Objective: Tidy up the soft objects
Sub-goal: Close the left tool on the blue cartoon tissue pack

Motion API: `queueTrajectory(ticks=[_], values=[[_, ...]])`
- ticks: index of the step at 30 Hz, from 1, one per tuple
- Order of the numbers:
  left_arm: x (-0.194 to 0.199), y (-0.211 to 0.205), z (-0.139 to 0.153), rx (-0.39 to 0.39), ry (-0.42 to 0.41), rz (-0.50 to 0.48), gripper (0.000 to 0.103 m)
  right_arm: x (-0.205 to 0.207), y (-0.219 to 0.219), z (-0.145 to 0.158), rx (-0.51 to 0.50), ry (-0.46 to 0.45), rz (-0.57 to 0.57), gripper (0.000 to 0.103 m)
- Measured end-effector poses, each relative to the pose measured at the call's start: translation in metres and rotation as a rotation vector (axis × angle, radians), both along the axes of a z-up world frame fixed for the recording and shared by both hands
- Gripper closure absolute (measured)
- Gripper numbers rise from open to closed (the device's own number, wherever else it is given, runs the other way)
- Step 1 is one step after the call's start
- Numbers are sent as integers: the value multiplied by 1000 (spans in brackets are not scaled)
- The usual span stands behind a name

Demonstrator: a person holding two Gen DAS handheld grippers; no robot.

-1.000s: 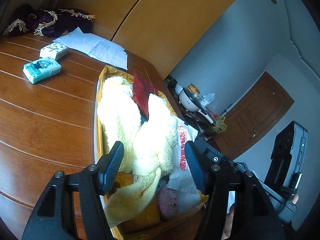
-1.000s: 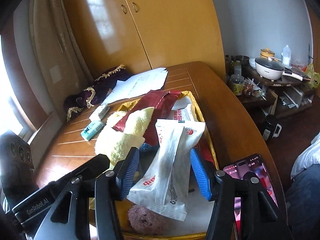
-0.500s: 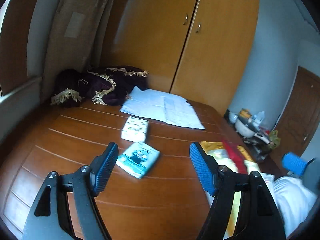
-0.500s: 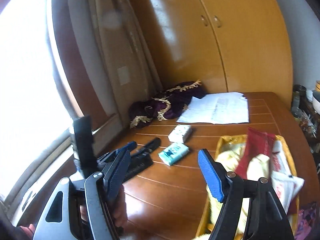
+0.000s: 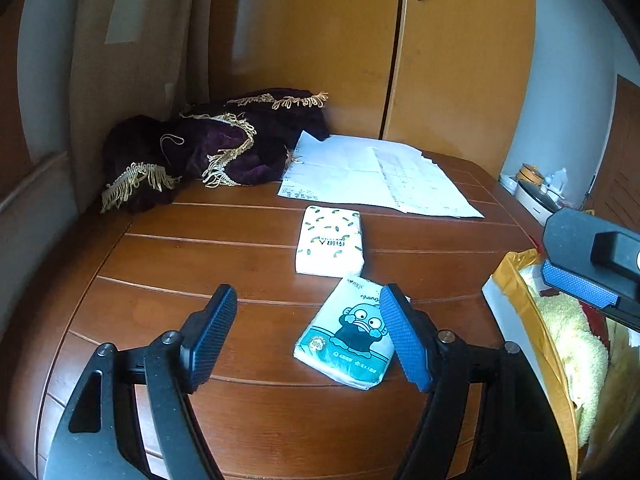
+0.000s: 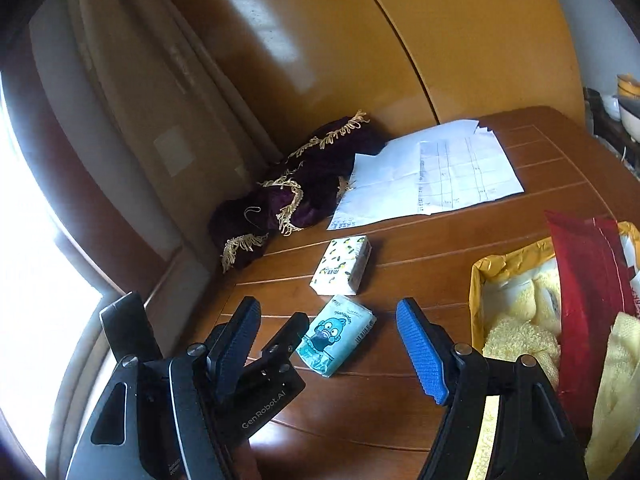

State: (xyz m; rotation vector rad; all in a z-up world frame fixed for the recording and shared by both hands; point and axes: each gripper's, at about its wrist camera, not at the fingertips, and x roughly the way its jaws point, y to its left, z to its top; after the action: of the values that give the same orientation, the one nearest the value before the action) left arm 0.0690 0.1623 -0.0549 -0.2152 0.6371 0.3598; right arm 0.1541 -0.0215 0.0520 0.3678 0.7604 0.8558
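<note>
The yellow-lined box at the table's right edge holds yellow towels and a red packet, partly cut off. Both the left gripper and the right gripper are spread wide, empty.

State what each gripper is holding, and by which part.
Nothing. Left gripper and right gripper both have open, empty jaws above the table.

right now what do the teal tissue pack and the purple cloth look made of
Teal tissue pack: thin glossy plastic film, judging by its sheen and printed cartoon; probably soft paper inside.
Purple cloth: looks like velvet, with a deep matte pile, soft folds and a gold fringe trim.
</note>
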Motion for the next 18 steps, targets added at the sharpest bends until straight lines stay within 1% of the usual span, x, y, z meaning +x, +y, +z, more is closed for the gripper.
queueTrajectory(ticks=[2, 4, 5, 6, 10, 11, 13, 14, 16, 18], values=[[4, 1, -3, -7, 19, 0, 29, 4, 2, -5, -16, 26, 3, 30], [6, 0, -3, 6, 23, -1, 29, 7, 4, -9, -23, 46, 11, 30], [9, 0, -4, 3, 28, -14, 29, 7, 5, -9, -26, 50, 15, 30], [14, -1, -7, -7, 47, -33, 29, 7, 5, -9, -30, 49, 14, 30], [42, -3, -28, -63, 199, -96, 29, 7, 4, -12, -40, 54, 12, 30], [46, -6, -31, -60, 221, -104, 29, 7, 4, -12, -36, 62, 15, 30], [46, -9, -32, -66, 218, -97, 30, 8, 3, -14, -33, 72, 22, 30], [44, -10, -32, -68, 213, -96, 36, 8, 4, -15, -33, 75, 24, 30], [40, -10, -32, -71, 206, -95, 42, 9, 4, -15, -26, 82, 28, 30], [34, -10, -31, -71, 197, -91, 50, 8, 4, -15, -24, 81, 31, 30]])
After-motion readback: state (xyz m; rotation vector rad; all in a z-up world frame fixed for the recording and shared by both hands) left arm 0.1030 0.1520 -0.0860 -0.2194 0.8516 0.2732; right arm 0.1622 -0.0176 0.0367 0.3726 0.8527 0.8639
